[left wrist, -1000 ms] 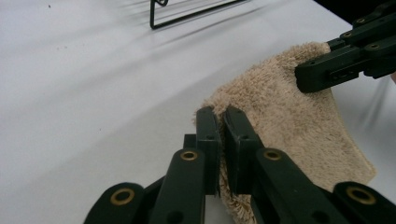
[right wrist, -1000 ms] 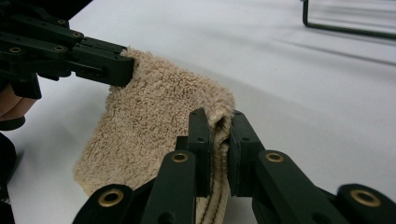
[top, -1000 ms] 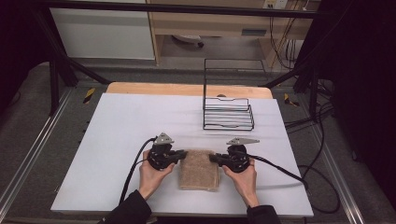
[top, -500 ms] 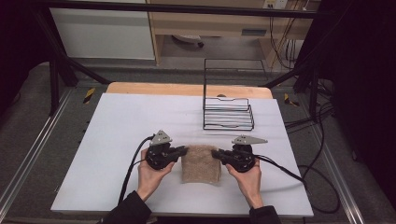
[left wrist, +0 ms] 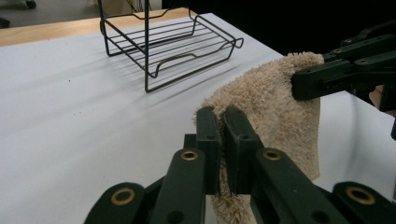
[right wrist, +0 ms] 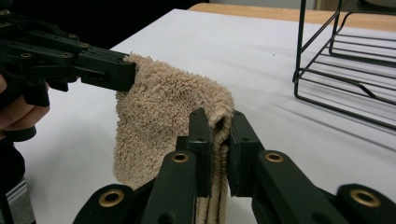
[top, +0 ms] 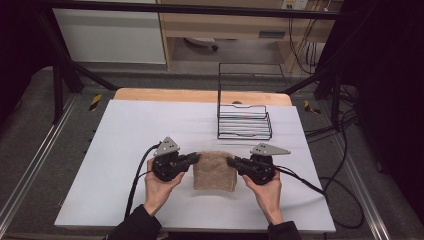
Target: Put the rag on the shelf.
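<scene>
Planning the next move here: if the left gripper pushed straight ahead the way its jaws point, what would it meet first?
The left gripper, shut on the tan towel, points across it at the right gripper clamped on the opposite edge. That gripper would likely come first, though the exact line is hard to judge.

Right gripper (right wrist: 219, 135): both black jaws rise from 6 o'clock, clamped on the folded edge of the tan terry towel (right wrist: 159, 116); layered edge visible between the pads. Towel hangs in a fold, lower end near the white table (right wrist: 243, 51). Left gripper (right wrist: 100, 67) enters from 9 o'clock, pinching the towel's far top corner. Hand (right wrist: 16, 114) behind it at 9 o'clock. Black wire rack (right wrist: 348, 70) at 2 o'clock, well apart from towel.
</scene>
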